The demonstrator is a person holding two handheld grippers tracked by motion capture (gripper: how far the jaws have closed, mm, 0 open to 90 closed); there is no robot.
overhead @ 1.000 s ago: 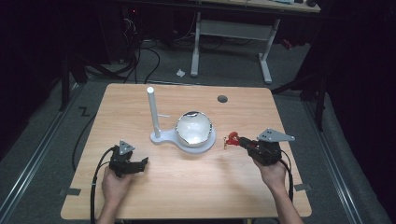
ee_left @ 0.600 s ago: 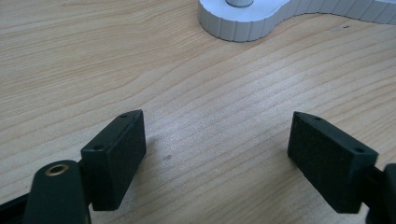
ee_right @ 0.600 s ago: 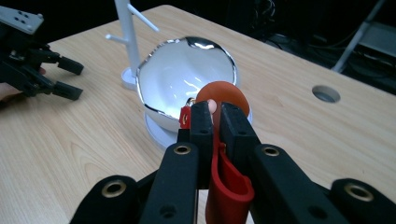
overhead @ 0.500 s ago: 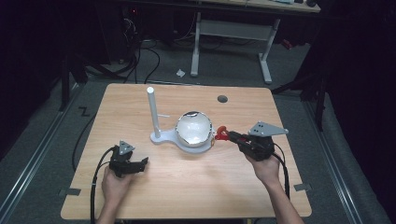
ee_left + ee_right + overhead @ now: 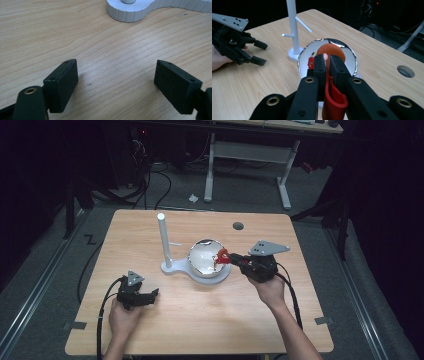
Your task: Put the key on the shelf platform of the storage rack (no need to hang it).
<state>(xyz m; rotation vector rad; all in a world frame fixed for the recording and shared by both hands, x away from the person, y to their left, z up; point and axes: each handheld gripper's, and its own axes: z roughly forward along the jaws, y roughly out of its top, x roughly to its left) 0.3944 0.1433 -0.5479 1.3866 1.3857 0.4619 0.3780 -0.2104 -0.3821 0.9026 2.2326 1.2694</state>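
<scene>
Nearest the person's edge of the bench [image 5: 200, 320], a broad stretch of bare wood is seen between the two forearms, with open room along the front and left edges. The left hand-held gripper [image 5: 150, 295] is held low over that wood at the near left, its jaws spread wide with nothing between them; in the left gripper view [image 5: 116, 82] bare grain is seen between the two black pads.

Farther in, at the right, the right hand-held gripper [image 5: 227, 257] is pointed leftward toward the middle of the bench, its jaws closed on a red spoon-like tool [image 5: 332, 97]. A glossy, curved red handle is seen hanging below the pads in the right gripper view, and a rounded orange-red end is shown just past the tips, over the bowl. Whether that end touches the bowl cannot be told.

The shiny metal bowl [image 5: 205, 265] is seated on a white stand [image 5: 172, 267], just beside a white upright post [image 5: 163, 240] with short pegs. The tool's middle is hidden by the jaws, and its exact shape is hard to make out.

Beyond, a round hole [image 5: 238, 226] is seen near the far edge, well apart from the stand. Past the bench, the floor, cables and a white frame are lost in dim light.
</scene>
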